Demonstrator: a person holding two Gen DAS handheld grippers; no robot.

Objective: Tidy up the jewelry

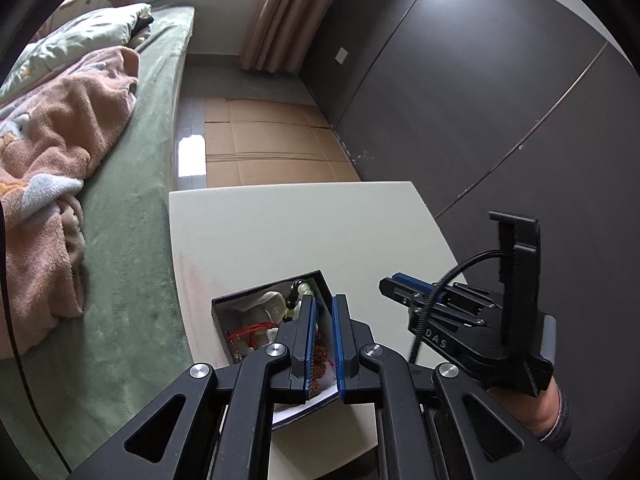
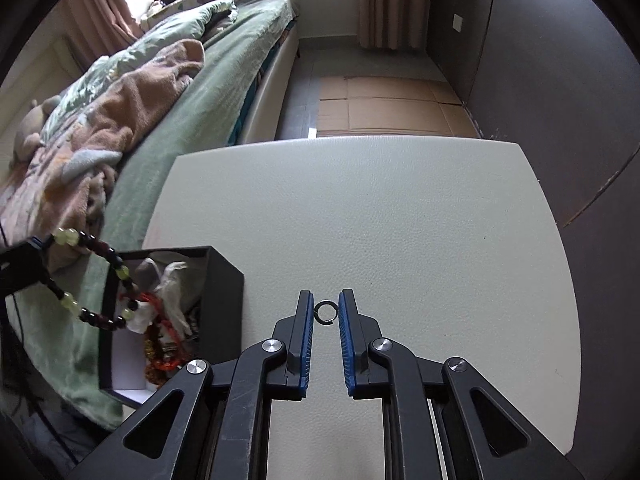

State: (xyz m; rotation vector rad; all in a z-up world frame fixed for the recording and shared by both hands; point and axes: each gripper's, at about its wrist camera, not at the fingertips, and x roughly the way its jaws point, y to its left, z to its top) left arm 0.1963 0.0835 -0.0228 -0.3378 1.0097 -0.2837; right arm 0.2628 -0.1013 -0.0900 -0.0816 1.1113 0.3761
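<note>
Sitting at the left edge of the pale surface (image 2: 400, 220), right beside the green bed (image 2: 192, 120) with its rumpled pink blanket (image 2: 120, 112): one open black box (image 2: 224, 280) crammed with red cord, white wrapping and amber beads. Dangling above that box, one dark-and-pale-green bead bracelet (image 2: 92, 276), pinched in the clenched jaws of the left gripper (image 1: 322, 304). Lying flat on the surface between the parted, released jaws of the right gripper (image 2: 325, 300): one small dark ring (image 2: 326, 313), touching neither pad, with flattened cardboard (image 2: 380, 108) spreading over the floor beyond.
</note>
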